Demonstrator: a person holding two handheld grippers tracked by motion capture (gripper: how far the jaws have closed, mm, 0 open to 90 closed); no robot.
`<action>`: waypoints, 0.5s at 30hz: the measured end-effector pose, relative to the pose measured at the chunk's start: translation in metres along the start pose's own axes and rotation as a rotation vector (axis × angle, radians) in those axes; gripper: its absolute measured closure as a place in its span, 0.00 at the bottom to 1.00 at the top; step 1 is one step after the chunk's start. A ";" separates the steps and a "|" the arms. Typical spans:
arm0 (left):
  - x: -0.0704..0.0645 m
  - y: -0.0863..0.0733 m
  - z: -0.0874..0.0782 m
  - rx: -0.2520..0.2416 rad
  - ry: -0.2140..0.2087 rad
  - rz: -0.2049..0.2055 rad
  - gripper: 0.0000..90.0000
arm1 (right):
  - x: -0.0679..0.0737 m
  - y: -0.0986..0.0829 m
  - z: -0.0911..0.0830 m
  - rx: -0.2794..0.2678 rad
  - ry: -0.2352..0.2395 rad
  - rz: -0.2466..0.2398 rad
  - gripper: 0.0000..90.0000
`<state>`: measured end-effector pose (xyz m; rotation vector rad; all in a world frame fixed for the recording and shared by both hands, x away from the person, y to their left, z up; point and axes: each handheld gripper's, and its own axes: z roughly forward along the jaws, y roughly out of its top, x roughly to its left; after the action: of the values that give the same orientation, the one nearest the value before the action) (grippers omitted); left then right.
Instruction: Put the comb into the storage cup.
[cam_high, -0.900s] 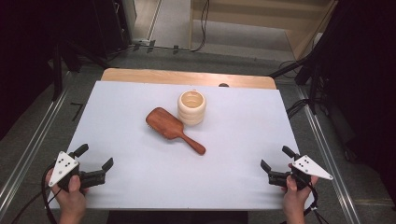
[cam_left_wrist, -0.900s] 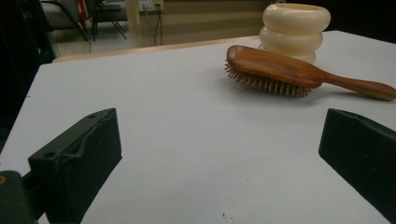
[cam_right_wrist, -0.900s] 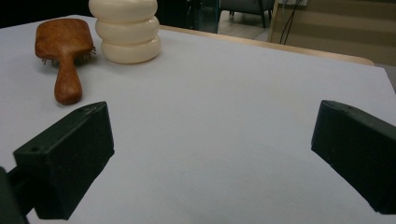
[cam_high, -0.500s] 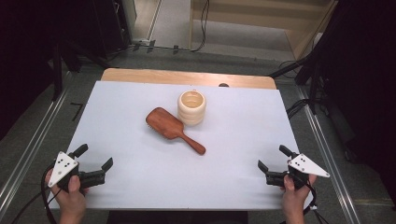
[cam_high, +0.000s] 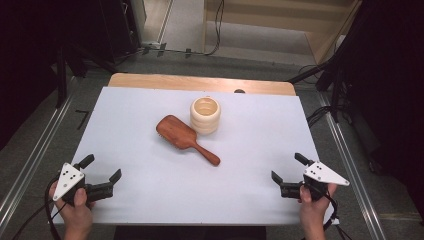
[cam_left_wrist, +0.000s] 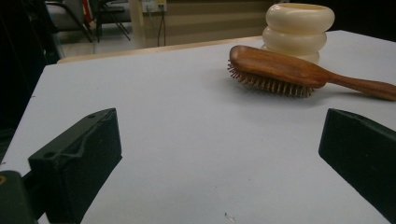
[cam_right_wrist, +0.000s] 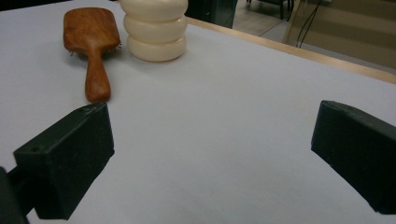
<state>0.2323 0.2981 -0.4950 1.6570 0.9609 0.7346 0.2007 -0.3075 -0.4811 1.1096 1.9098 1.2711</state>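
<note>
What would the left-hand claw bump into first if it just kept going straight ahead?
Probably the wooden hairbrush. The left gripper points up the table toward it, with bare white tabletop between. The brush sits right of center, so it might just slip past.

Your worktop (cam_high: 150, 200): white sheet, two things on it.

Near the middle of the worktop you have a wooden hairbrush (cam_high: 186, 139) lying bristles down, handle pointing toward your right side. Just behind it stands a cream ribbed cup (cam_high: 205, 115), upright, close against the brush head. A bare wood strip (cam_high: 200, 83) edges the far side.
</note>
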 end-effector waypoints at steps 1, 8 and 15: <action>0.000 0.000 0.000 0.000 0.000 -0.003 0.00 | 0.001 0.002 0.001 0.008 0.001 -0.001 0.00; 0.000 0.000 -0.001 -0.001 -0.005 0.000 0.00 | 0.008 0.016 0.013 0.064 0.037 -0.008 0.00; 0.000 0.000 -0.001 -0.001 -0.005 -0.001 0.00 | 0.012 0.030 0.022 0.072 0.072 -0.023 0.00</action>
<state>0.2318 0.2986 -0.4952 1.6567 0.9579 0.7302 0.2228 -0.2812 -0.4614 1.0880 2.0300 1.2545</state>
